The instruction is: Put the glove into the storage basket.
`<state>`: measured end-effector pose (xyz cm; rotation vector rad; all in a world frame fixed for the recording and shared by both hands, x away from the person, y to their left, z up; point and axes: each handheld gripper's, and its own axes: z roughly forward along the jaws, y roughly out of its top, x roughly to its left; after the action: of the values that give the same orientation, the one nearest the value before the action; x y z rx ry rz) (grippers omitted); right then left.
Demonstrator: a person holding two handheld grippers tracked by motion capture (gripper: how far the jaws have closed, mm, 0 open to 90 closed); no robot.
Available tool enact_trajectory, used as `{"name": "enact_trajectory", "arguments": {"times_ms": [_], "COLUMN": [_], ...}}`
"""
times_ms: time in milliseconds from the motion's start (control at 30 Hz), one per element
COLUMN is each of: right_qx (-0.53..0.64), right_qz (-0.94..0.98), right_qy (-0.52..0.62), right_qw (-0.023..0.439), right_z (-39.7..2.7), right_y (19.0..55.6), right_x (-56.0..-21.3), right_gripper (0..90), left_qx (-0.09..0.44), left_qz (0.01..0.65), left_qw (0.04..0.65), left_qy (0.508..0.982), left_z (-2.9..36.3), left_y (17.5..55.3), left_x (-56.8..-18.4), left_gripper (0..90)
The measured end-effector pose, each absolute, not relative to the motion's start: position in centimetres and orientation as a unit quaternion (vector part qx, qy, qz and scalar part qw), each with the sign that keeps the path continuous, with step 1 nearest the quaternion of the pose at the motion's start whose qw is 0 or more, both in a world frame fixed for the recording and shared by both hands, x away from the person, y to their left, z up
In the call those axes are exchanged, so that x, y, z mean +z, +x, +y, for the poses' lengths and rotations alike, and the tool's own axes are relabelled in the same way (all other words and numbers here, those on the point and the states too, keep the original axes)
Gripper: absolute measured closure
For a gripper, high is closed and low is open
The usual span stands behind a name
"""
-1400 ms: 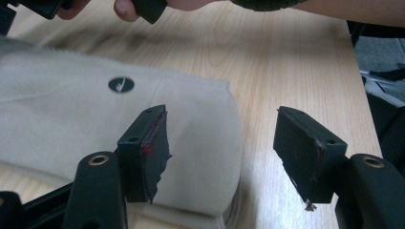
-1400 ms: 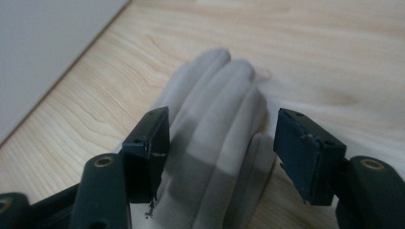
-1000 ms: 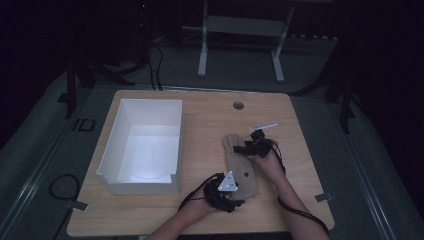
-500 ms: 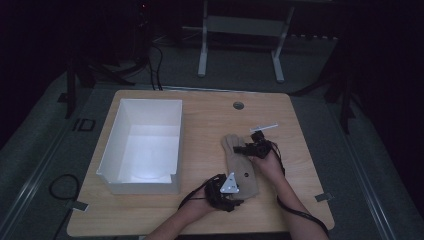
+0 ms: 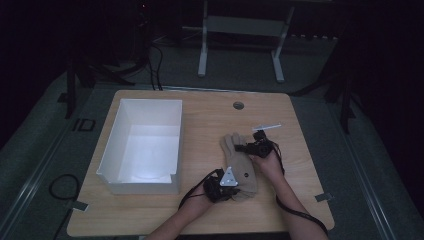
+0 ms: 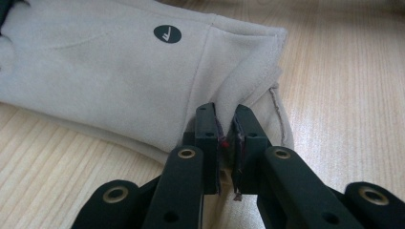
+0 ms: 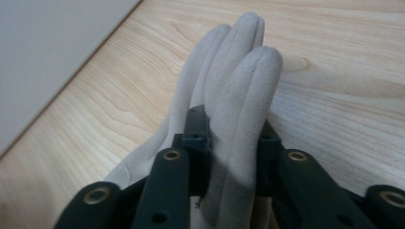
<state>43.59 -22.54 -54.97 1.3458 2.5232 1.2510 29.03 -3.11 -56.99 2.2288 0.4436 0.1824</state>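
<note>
A beige fleece glove (image 5: 241, 162) lies flat on the wooden table (image 5: 210, 125), right of centre, fingers pointing away. My left gripper (image 5: 226, 186) is at its cuff end; in the left gripper view the jaws are shut on a fold of the cuff (image 6: 248, 86), beside a small round black label (image 6: 167, 34). My right gripper (image 5: 246, 148) is at the finger end. In the right gripper view its jaws clamp a glove finger (image 7: 241, 119), with the other fingers (image 7: 210, 71) lying alongside on the wood.
A white open box (image 5: 142, 145) stands on the table's left half, close to the glove. A round grommet hole (image 5: 238, 105) sits near the far edge. A small white strip (image 5: 266, 126) lies just beyond the right gripper. Dark floor and stand legs (image 5: 202, 50) lie behind.
Almost nothing has shifted. Both grippers keep their hold at the two ends of the glove, which stays flat on the table.
</note>
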Motion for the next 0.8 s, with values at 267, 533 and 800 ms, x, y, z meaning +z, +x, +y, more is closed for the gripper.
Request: {"name": "enact_trajectory", "arguments": {"times_ms": [267, 533, 800], "right_qx": [0.413, 0.444, 0.458], "right_qz": [0.802, 0.784, 0.782], "right_qy": [0.433, 0.434, 0.422], "right_qw": [0.015, 0.013, 0.015], "right_z": [-22.6, -23.1, -22.6], "right_y": [43.4, 43.4, 43.2], "right_x": [-54.2, -52.1, -48.9], "right_gripper": [76.3, 76.2, 76.1], "left_qx": [0.077, 0.086, 0.092], "left_qz": [0.177, 0.178, 0.175], "left_qw": [0.416, 0.42, 0.419], "left_qy": [0.888, 0.885, 0.886], "left_z": [-2.8, -2.0, -1.8], "left_y": [28.8, 29.1, 29.1], "left_x": [-56.2, -54.0, -51.4], "left_gripper": [84.7, 84.8, 84.8]}}
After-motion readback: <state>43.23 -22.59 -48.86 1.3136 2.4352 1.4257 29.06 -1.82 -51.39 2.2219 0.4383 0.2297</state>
